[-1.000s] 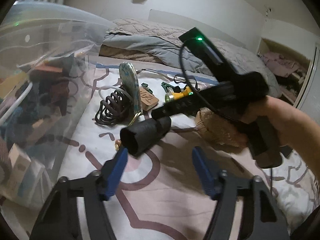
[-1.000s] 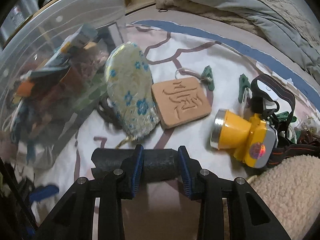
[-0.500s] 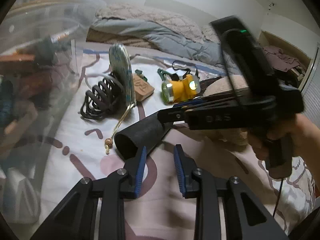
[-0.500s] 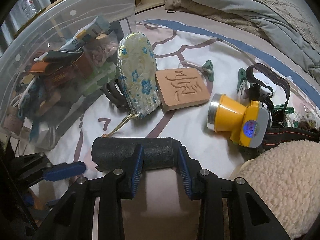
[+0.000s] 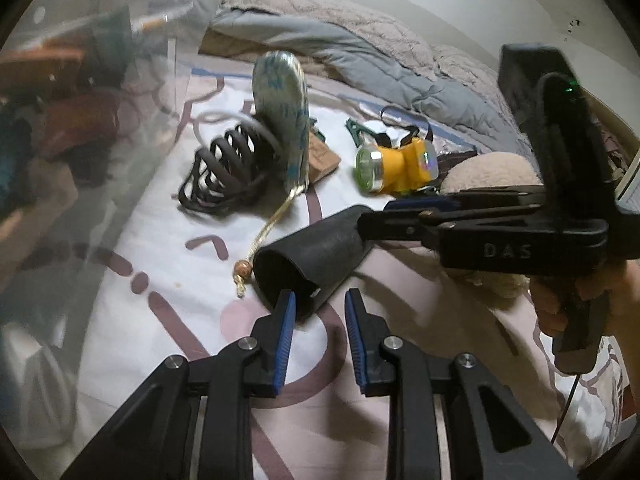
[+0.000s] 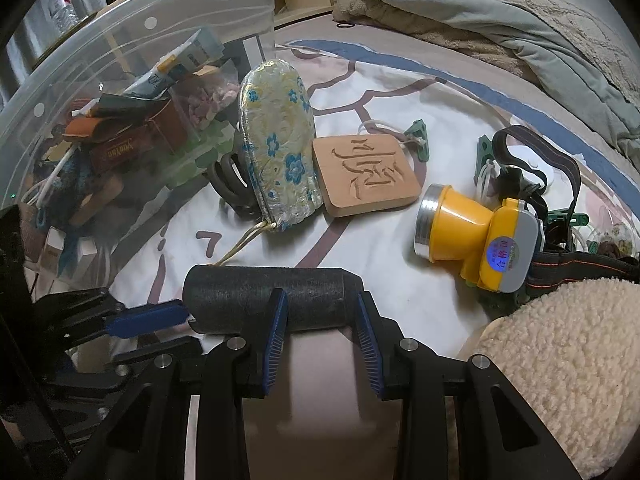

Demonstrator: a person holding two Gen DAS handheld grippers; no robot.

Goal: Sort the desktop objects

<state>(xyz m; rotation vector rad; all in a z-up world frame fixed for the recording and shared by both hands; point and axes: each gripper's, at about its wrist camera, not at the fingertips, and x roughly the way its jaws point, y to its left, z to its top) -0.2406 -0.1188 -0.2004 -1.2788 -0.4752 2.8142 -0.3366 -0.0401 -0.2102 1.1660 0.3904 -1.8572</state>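
A black tube is held above a patterned bed sheet, clamped across its middle by the right hand-held gripper — its body reads "DAS". The left hand-held gripper pinches the wall of the tube's open end. Nearby lie a flowered pouch, a carved wooden tile and a yellow headlamp — beside a clear storage bin.

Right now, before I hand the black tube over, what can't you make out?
- Left claw on the black foam tube: contact unclear; the tube's rim hides one pad.
- Clear plastic bin: contents blurred in the left view.
- Carved wooden tile: mostly behind the floral pouch.
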